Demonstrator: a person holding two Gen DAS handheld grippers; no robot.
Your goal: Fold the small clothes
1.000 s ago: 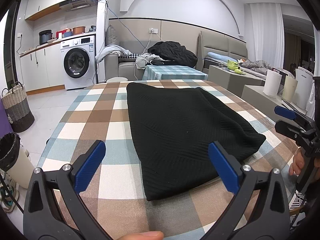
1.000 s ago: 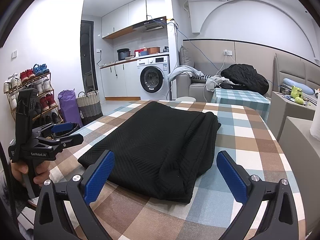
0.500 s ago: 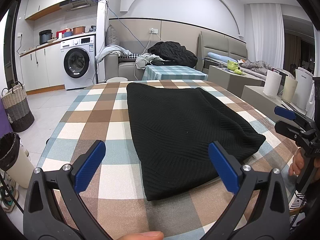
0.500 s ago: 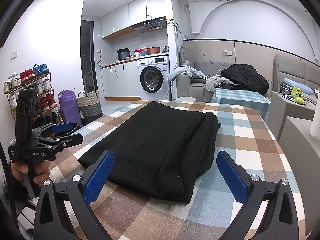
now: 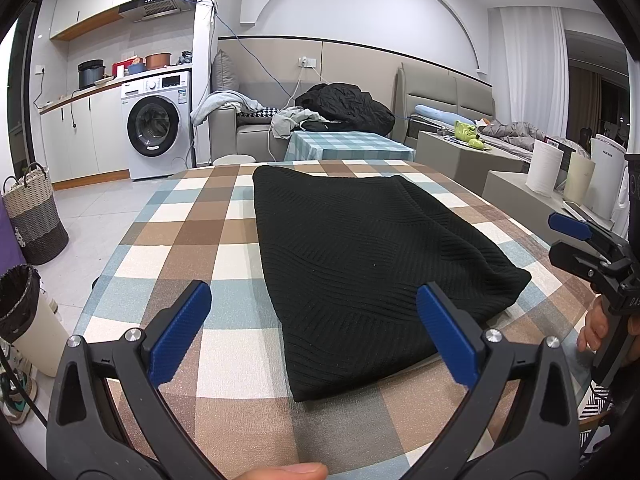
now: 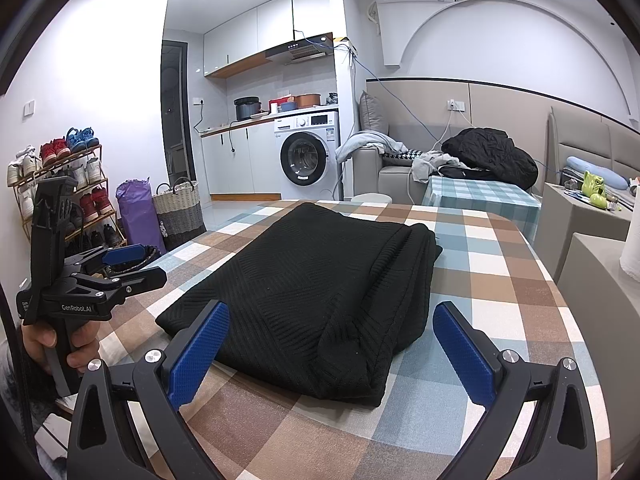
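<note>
A black ribbed knit garment point(image 5: 360, 256) lies folded flat on the checked tablecloth point(image 5: 192, 236); the right wrist view shows the same garment point(image 6: 320, 292) with its thick folded edge nearest me. My left gripper point(image 5: 314, 332) hangs open above the garment's near left corner, nothing between its blue pads. My right gripper point(image 6: 330, 348) is open too, held over the near edge without touching it. Each gripper shows in the other's view: the right one point(image 5: 572, 240) at the table's right edge, the left one point(image 6: 120, 268) at the left edge, both in a hand.
The table's point(image 6: 500, 264) round edge drops off on both sides. Beyond it stand a washing machine point(image 5: 158, 128), a sofa with a black coat point(image 5: 344, 106), a small checked table point(image 5: 348, 146), paper rolls point(image 5: 542, 168), a woven basket point(image 5: 36, 216), a bin point(image 5: 20, 312) and a shoe rack point(image 6: 60, 184).
</note>
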